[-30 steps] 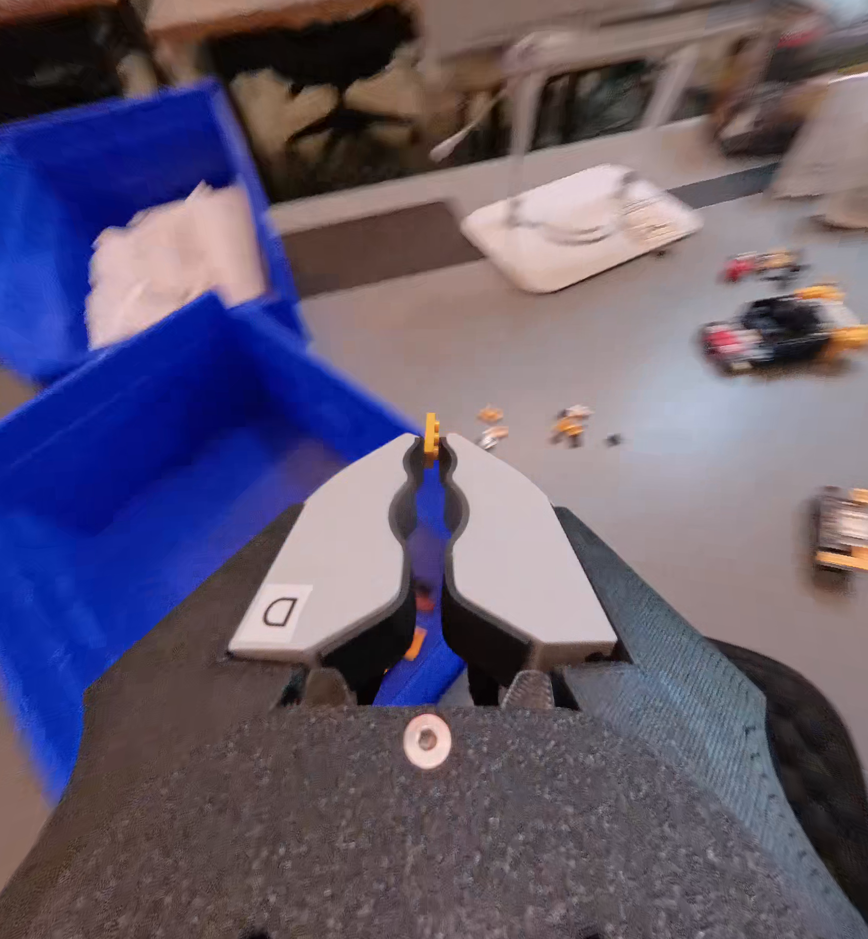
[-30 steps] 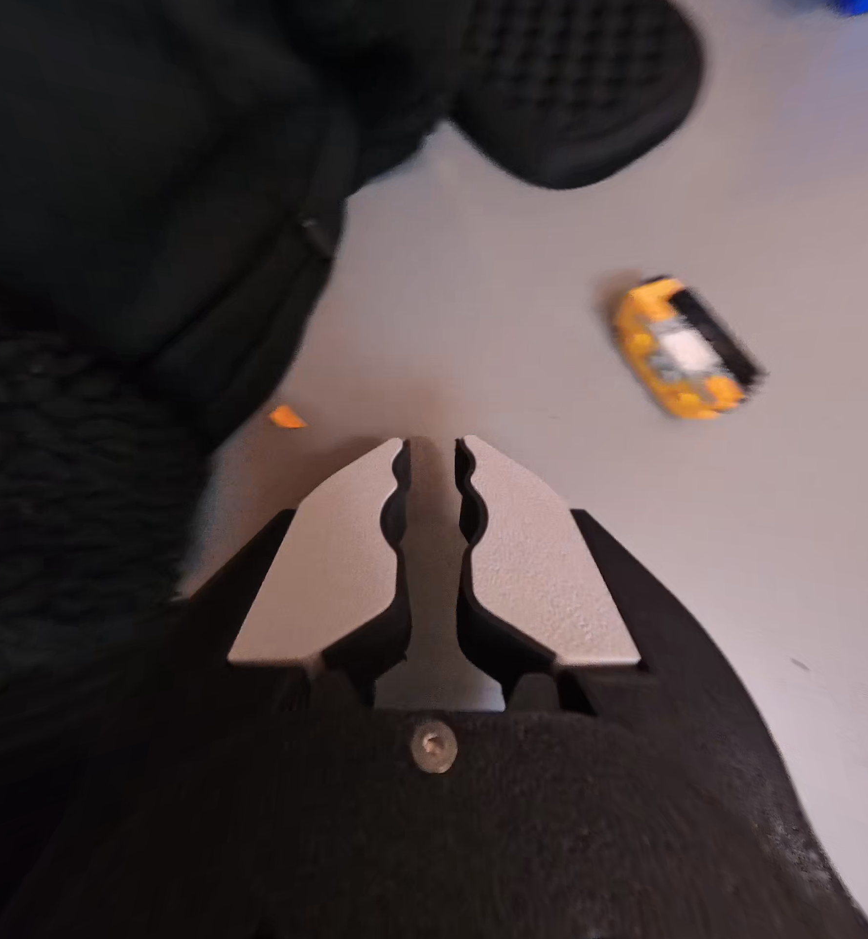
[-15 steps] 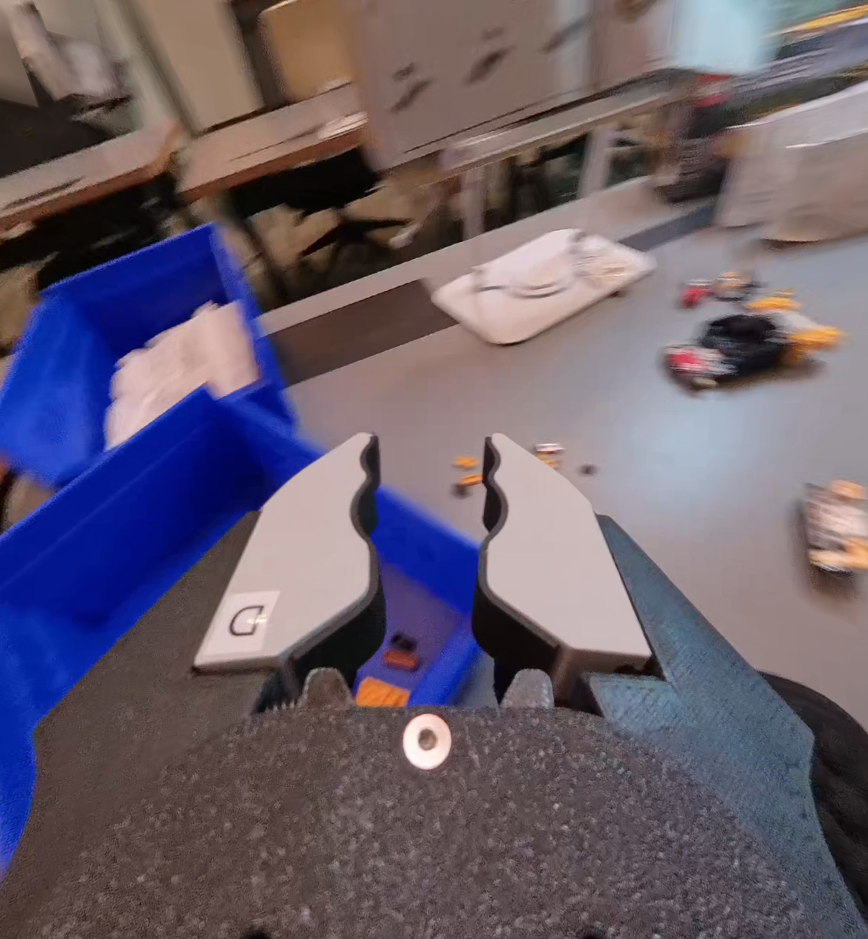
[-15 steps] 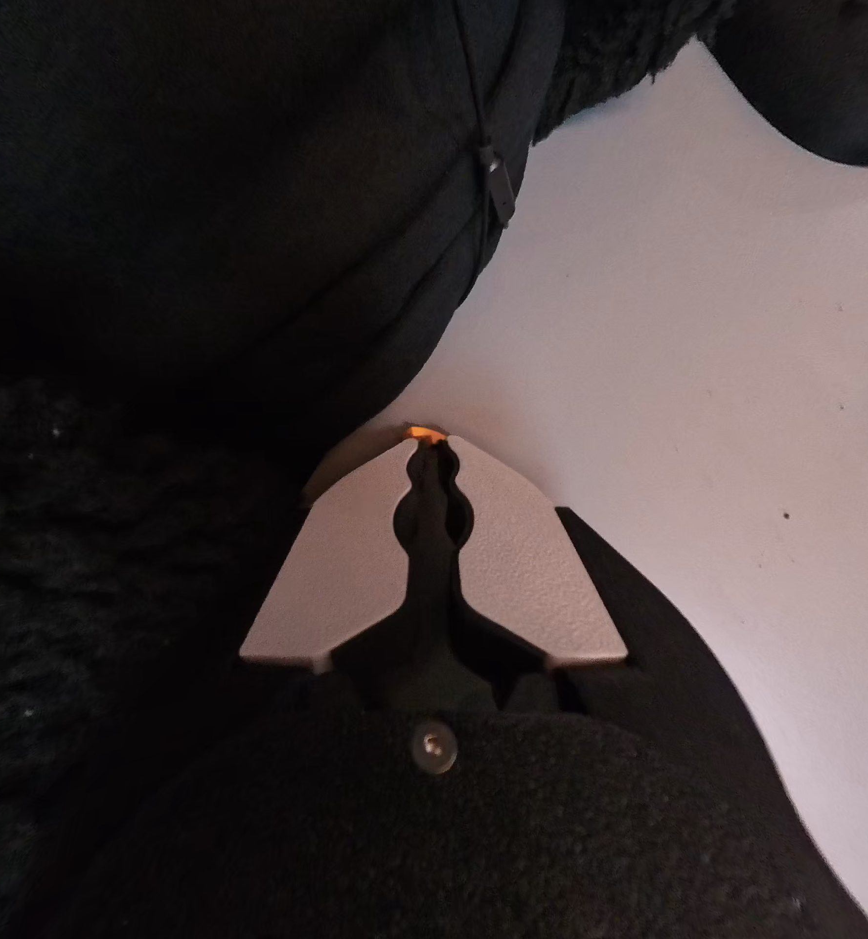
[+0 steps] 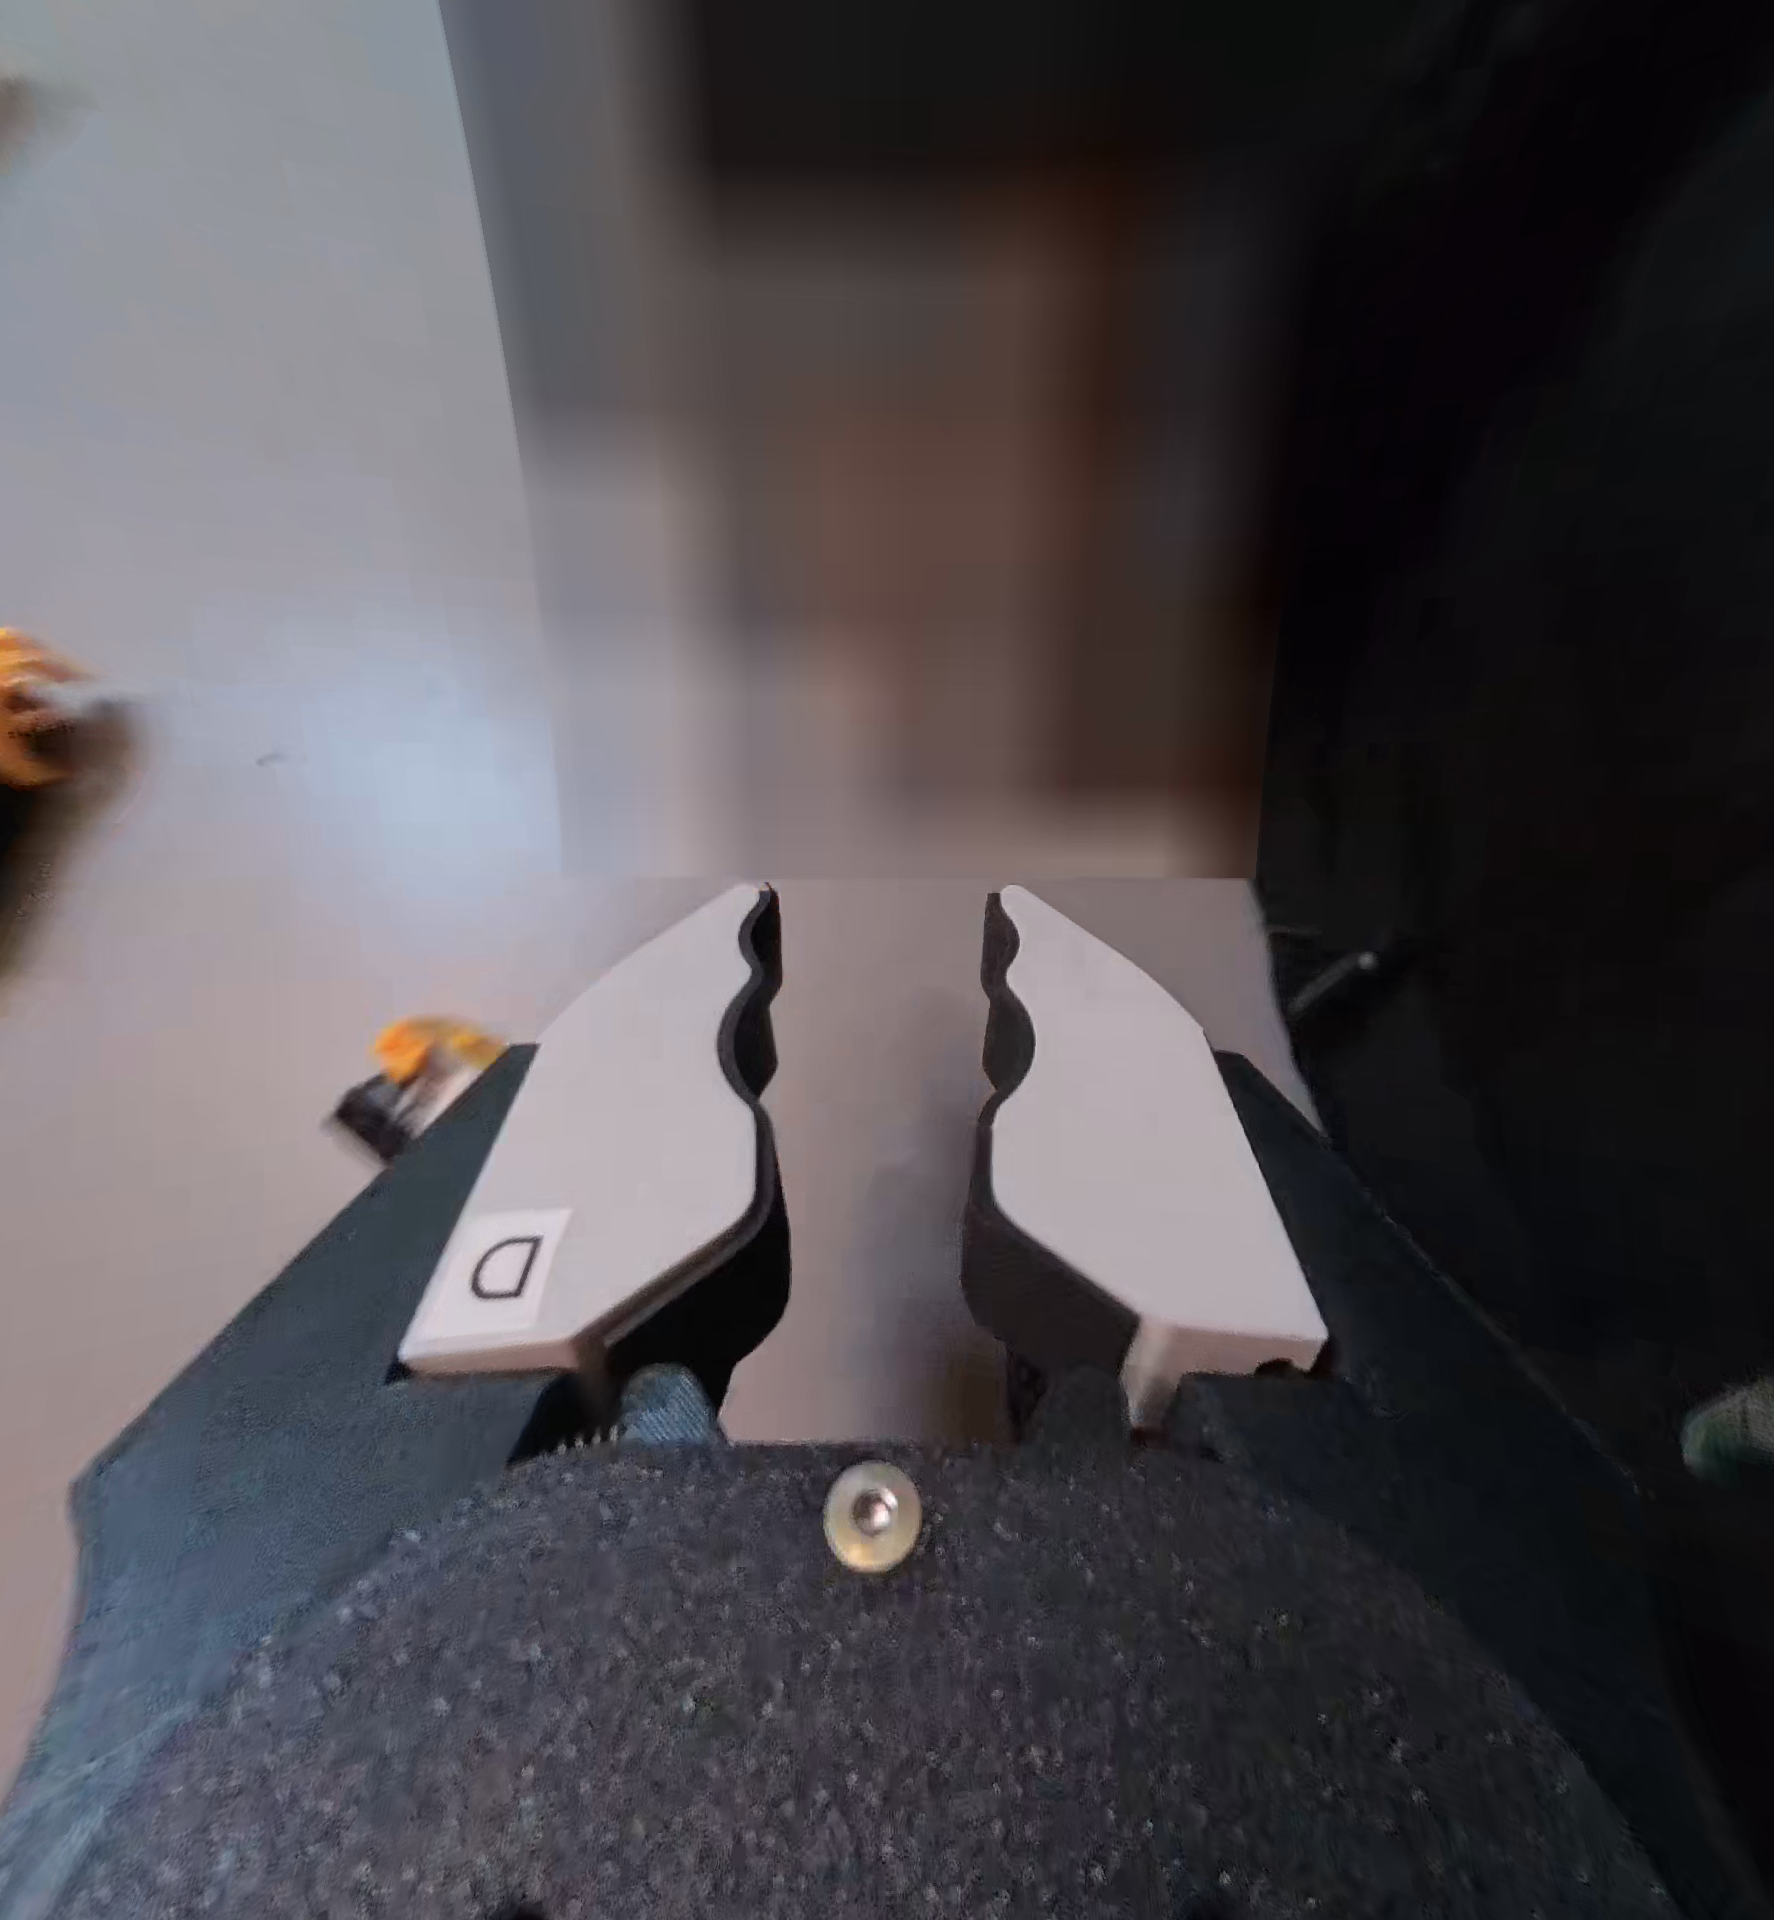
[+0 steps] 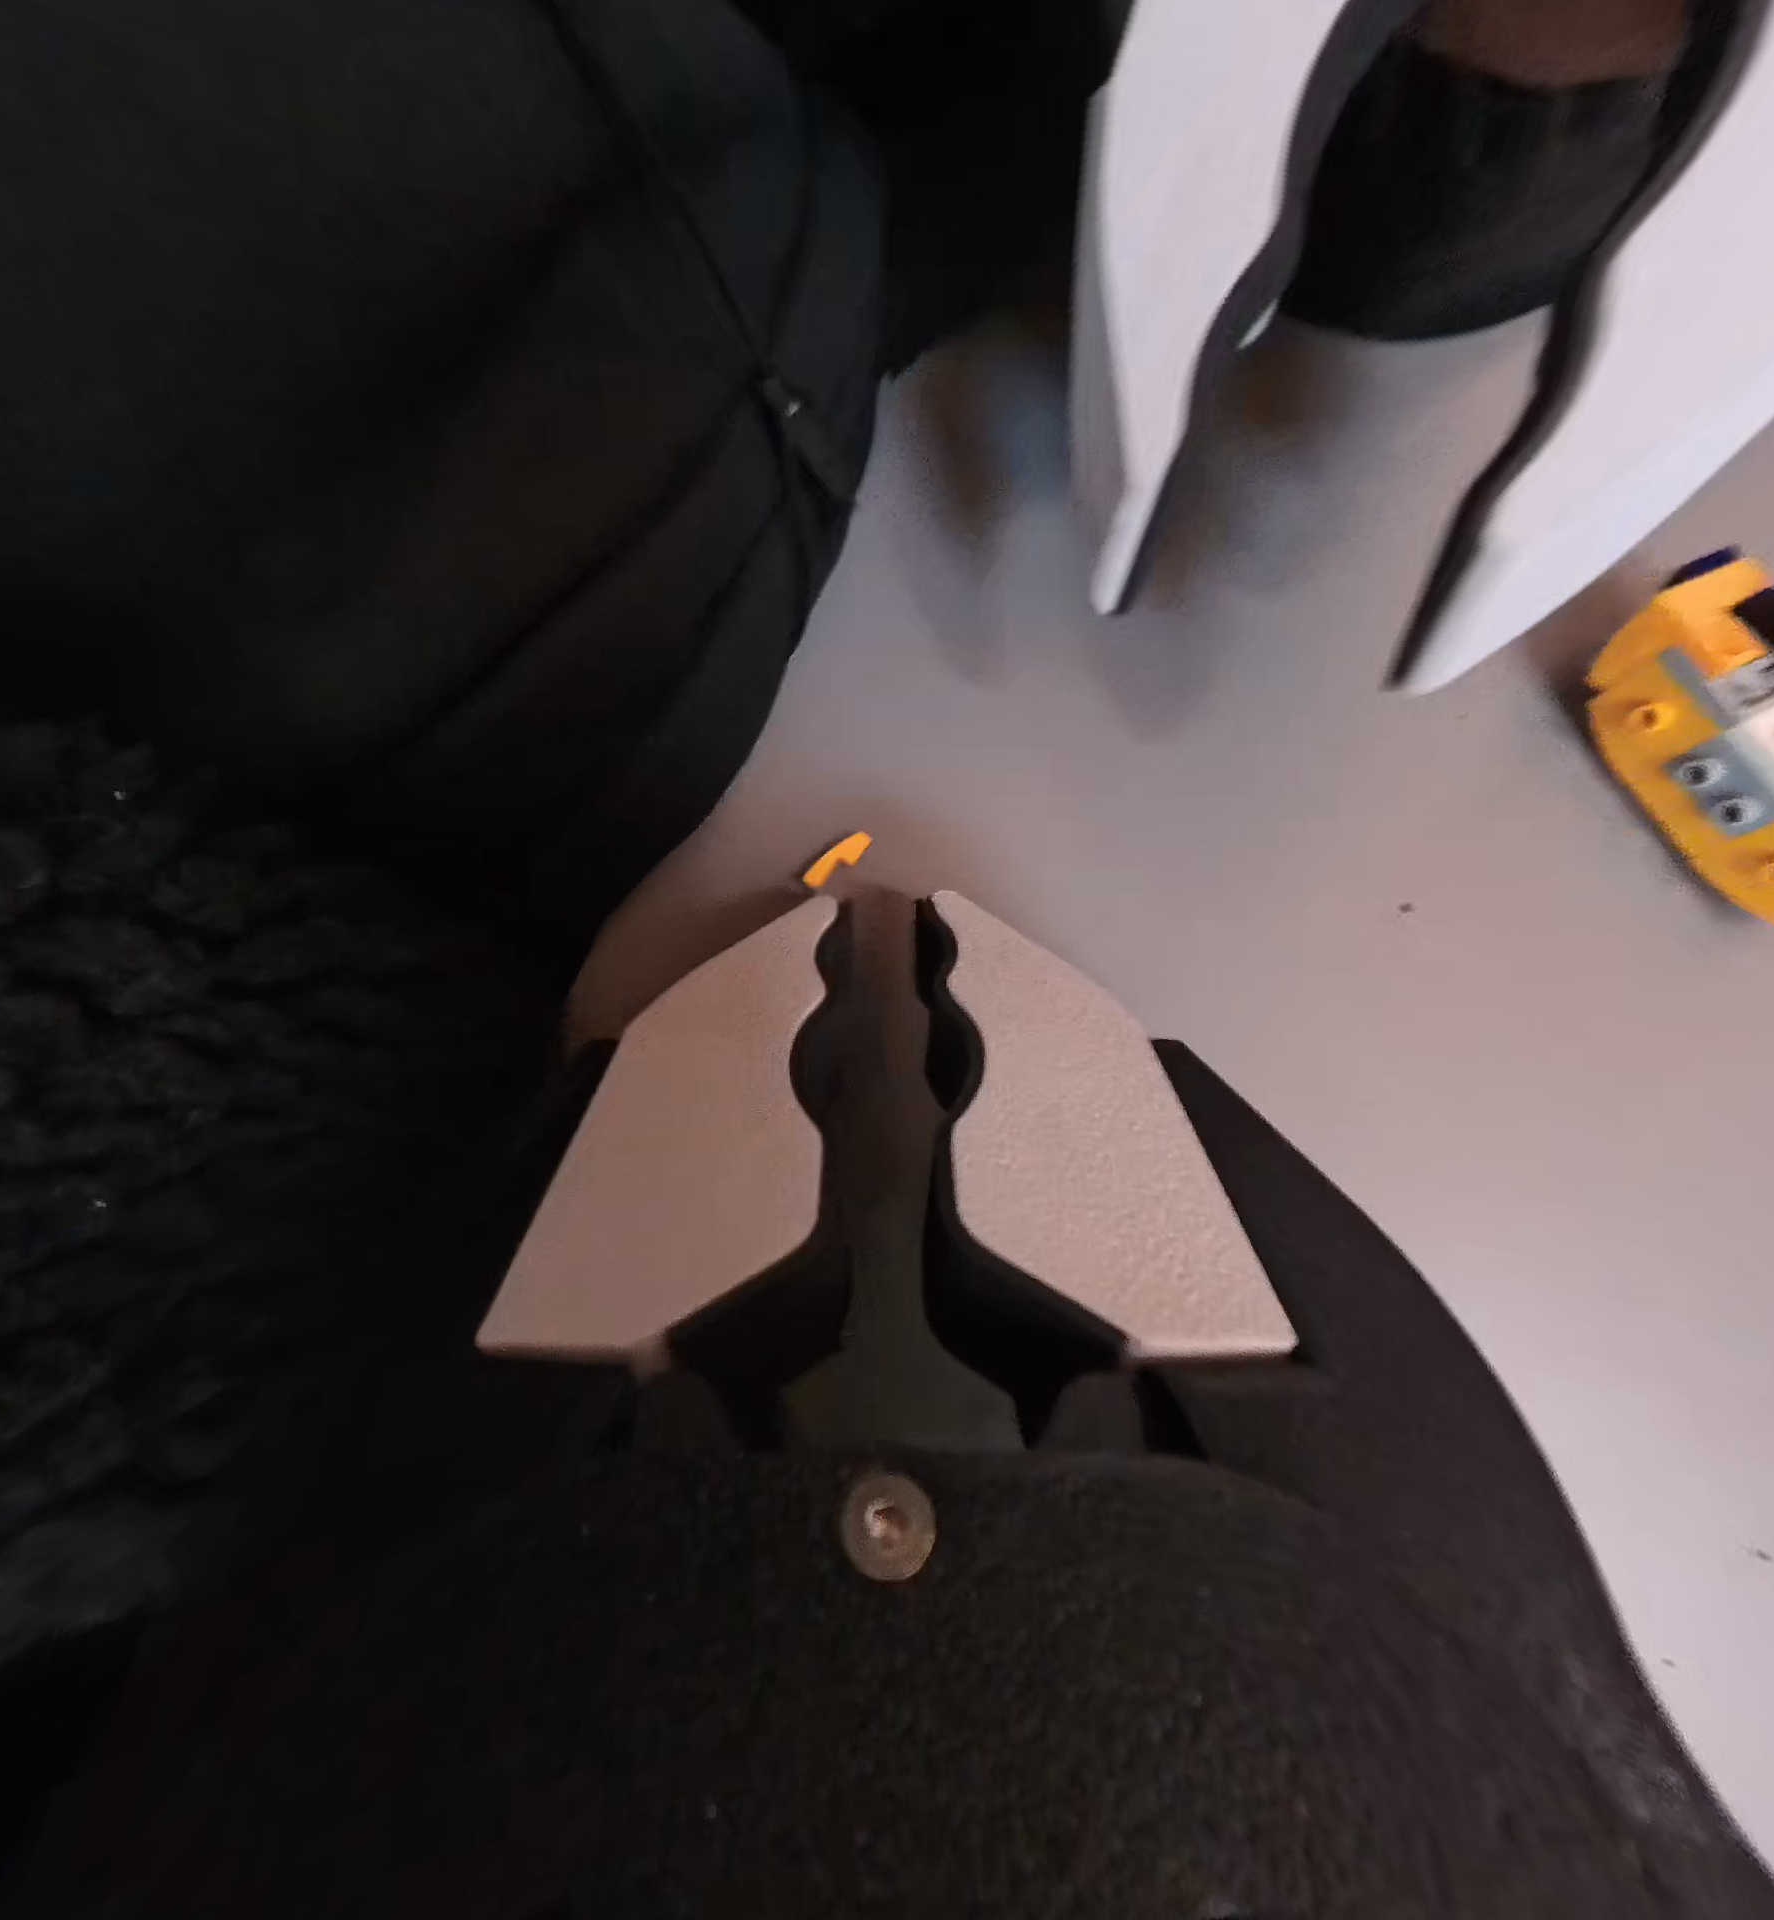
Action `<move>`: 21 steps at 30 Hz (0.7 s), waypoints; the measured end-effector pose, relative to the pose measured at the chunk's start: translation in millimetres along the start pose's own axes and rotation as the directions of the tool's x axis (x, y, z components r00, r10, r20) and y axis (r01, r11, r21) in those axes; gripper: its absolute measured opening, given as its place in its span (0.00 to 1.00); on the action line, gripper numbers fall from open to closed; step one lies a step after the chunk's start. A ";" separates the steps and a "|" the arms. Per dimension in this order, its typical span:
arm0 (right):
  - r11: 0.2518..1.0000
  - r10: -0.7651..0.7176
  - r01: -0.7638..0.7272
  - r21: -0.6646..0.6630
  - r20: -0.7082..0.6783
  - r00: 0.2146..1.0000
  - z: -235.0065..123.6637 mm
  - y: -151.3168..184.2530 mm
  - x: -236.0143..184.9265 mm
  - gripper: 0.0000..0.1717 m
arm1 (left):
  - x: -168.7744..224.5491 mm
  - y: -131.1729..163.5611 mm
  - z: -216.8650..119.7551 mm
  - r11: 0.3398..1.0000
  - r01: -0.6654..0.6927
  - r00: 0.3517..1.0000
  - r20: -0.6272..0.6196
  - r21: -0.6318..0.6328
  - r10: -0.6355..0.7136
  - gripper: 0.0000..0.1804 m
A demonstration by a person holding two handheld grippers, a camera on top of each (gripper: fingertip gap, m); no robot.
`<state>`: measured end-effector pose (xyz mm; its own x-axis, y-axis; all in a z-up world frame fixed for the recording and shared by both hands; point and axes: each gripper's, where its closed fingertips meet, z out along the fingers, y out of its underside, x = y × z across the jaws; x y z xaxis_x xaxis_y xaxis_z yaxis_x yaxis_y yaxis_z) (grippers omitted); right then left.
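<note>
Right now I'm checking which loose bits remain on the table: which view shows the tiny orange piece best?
The right wrist view: the tiny orange piece lies on the grey table, just ahead of the right gripper's left fingertip, unoccluded. The left wrist view doesn't show it; only a blurred orange-and-black piece appears there.

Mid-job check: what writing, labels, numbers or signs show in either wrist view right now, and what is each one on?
White sticker near the base of one grey finger of the left gripper: one dark printed mark, which I do not transcribe.
Yellow toy block assembly on the grey table: no writing can be made out; blurred.
Small orange piece: no marking visible.
Nothing else bears text.
</note>
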<state>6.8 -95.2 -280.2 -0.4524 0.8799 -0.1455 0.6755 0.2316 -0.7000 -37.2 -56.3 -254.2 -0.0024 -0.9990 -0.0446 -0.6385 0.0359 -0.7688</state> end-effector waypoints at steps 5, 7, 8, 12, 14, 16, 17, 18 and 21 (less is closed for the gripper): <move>0.999 0.048 -0.047 0.010 -0.045 0.998 -5.9 8.2 10.4 0.10 | 38.3 1.6 36.1 0.996 -0.074 0.983 -0.173 -0.053 0.063 0.17; 0.996 0.074 -0.069 0.054 -0.095 0.993 -15.3 8.6 22.8 0.11 | 46.0 -1.3 44.0 0.995 -0.083 0.975 -0.211 -0.050 0.071 0.15; 0.994 0.090 -0.080 0.080 -0.128 0.988 -20.9 8.6 30.2 0.11 | 48.1 -2.8 47.5 0.995 -0.085 0.973 -0.221 -0.051 0.071 0.14; 0.977 0.168 -0.119 0.179 -0.287 0.943 -46.4 12.3 61.6 0.12 | 54.4 2.7 57.8 0.987 -0.128 0.964 -0.247 -0.096 0.101 0.05; 0.966 0.205 -0.127 0.227 -0.361 0.910 -59.9 13.8 75.0 0.12 | 53.5 5.0 56.2 0.985 -0.140 0.963 -0.244 -0.105 0.111 0.02; 0.957 0.238 -0.136 0.257 -0.425 0.873 -71.9 16.5 86.3 0.12 | 40.5 1.2 48.1 0.991 -0.106 0.976 -0.198 -0.084 0.087 0.02; 0.954 0.247 -0.136 0.266 -0.445 0.861 -76.4 17.8 89.6 0.12 | 32.8 -2.8 41.7 0.996 -0.071 0.982 -0.179 -0.057 0.060 0.02; 0.952 0.259 -0.139 0.274 -0.470 0.844 -81.1 19.4 93.7 0.12 | 20.5 -5.8 33.8 0.998 -0.044 0.990 -0.132 -0.036 0.039 0.02; 0.944 0.306 -0.160 0.290 -0.575 0.759 -98.5 28.9 111.1 0.12 | -35.7 -12.3 -7.4 0.998 0.041 0.991 0.126 0.051 -0.047 0.02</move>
<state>33.4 50.2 -247.7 0.1983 0.9770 0.0779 0.5412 -0.0429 -0.8398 -35.0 -21.2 -238.4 0.1249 -0.9882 -0.0889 -0.5982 -0.0035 -0.8013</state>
